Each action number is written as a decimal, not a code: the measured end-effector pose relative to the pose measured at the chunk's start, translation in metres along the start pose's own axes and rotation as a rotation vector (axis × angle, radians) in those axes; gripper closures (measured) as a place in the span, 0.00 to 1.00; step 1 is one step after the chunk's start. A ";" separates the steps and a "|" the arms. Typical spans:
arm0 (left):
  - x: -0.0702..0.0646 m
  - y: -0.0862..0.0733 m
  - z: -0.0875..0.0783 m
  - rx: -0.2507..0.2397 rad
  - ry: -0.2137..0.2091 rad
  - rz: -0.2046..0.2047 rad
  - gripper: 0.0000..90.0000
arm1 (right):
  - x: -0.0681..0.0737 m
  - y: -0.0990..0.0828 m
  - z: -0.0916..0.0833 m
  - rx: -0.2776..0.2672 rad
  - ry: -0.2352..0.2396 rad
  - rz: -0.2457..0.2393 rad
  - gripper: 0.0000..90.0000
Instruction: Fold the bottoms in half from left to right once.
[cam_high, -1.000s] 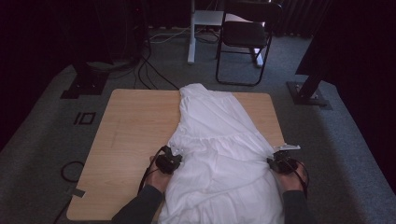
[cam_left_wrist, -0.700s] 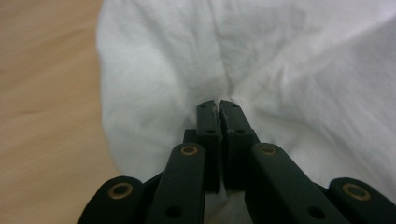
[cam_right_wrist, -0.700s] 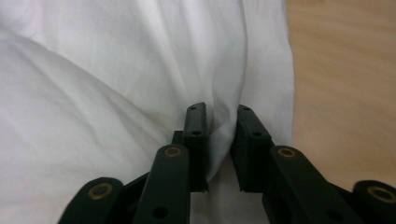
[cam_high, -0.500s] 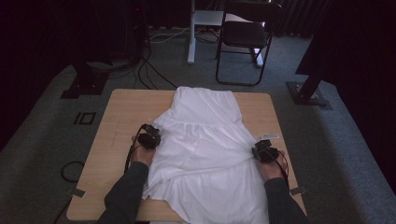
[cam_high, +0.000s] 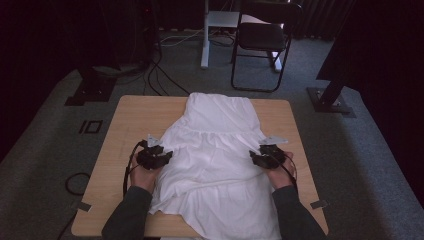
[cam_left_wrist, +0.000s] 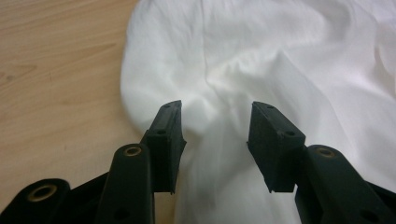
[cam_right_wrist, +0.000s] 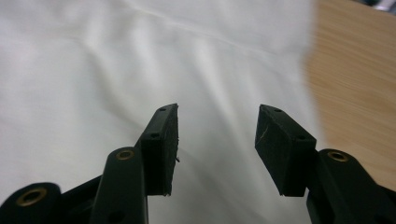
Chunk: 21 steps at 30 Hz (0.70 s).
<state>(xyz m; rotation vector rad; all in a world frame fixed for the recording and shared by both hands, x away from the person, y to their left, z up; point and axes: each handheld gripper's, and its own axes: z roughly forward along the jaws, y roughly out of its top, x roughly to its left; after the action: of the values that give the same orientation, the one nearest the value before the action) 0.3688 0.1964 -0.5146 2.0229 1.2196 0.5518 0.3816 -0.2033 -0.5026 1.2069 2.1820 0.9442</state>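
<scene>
While the white dress (cam_high: 218, 155) lies spread along the middle of the table (cam_high: 130, 120), its hem hangs over the near edge and some folds remain near there. The left gripper (cam_high: 159, 156) rests at the dress's left side, the right gripper (cam_high: 260, 157) at its right side; both have jaws apart and hold nothing. I judge the laying-out mostly done; smoothing or folding is left.

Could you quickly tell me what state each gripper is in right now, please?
Left gripper: open, over the white garment.
Right gripper: open, over the same garment.
</scene>
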 end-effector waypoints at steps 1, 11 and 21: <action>0.000 0.000 0.000 0.000 0.000 0.000 0.60 | 0.000 0.000 0.000 0.000 0.000 0.000 0.53; -0.019 -0.034 -0.026 -0.004 -0.018 0.042 0.56 | 0.045 0.018 0.053 0.080 0.170 -0.071 0.79; -0.017 -0.066 -0.064 -0.022 -0.039 0.011 0.55 | 0.023 -0.023 -0.032 -0.025 0.179 -0.089 0.99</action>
<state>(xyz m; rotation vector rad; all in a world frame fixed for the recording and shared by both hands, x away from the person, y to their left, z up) 0.2800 0.2242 -0.5221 2.0139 1.1751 0.5265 0.3361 -0.2032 -0.5003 1.0395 2.3336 1.0749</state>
